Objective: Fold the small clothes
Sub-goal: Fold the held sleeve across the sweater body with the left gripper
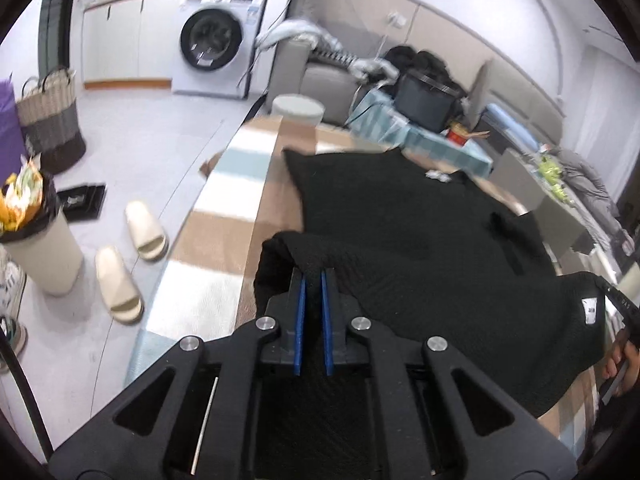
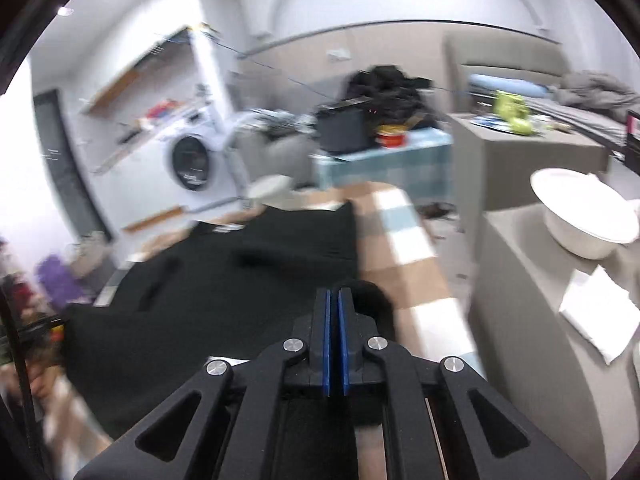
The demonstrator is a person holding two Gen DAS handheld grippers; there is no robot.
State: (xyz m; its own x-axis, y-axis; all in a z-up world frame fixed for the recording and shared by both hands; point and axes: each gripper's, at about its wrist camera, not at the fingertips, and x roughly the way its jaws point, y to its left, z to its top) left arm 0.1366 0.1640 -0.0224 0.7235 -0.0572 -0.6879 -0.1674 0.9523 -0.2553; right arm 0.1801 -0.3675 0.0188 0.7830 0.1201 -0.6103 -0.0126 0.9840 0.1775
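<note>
Black knit garment (image 1: 400, 220) on the striped worktop (image 1: 224, 216), both hand-held grippers, left (image 1: 313, 276) and right (image 2: 333, 296), clenched on its near corners, white tag (image 1: 589, 311) unreadable.

The surface (image 1: 224, 236) is a long tabletop covered by a checked cloth in blocks of tan, pale blue and white; in the left wrist view its long edge runs from the near foreground up towards a grey sofa. Spread across it lies a black knitted garment (image 1: 400, 220), mostly flat on the cloth, with one pointed corner reaching towards the far end. Its near edge is raised off the cloth at two corners, one at each claw, and a white label shows on the raised part to the right. In the blurred right wrist view the same black garment (image 2: 240, 272) covers the left part of the surface (image 2: 404, 248), leaving a checked strip bare on the right.
</note>
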